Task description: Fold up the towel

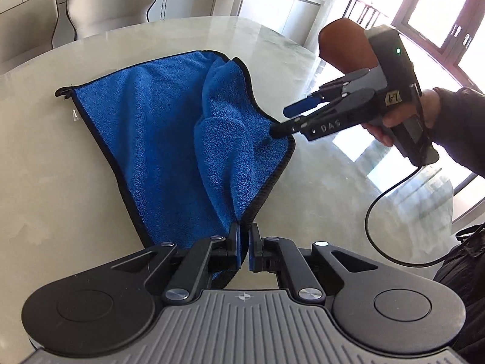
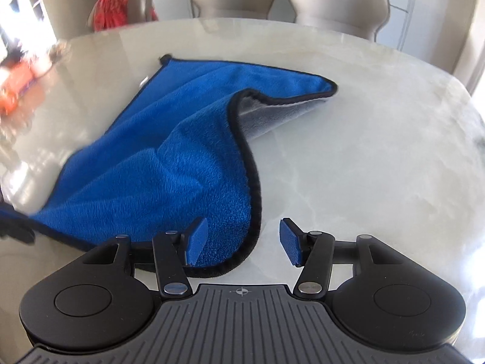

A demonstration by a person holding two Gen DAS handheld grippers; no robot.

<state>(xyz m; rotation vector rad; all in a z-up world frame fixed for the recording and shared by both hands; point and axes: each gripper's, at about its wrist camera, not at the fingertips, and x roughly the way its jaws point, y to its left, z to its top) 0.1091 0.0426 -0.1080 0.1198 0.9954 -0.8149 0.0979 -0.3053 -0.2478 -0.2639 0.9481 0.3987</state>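
The right claw [image 1: 282, 119] carries the raised letters "DAS" on its black finger arm. A small tag on its body is too blurred to read.

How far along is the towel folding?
Barely begun. Done: the left gripper is shut on a corner of the blue fleece towel with black trim, lifting it off the pale marble table. In hand: the right gripper, jaws open, is at the neighbouring edge. Left: every fold.

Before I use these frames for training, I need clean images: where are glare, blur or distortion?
Left wrist view: blown-out windows, glare on the table. Right wrist view: motion blur at the left edge, towel sharp. Both show fisheye bending.
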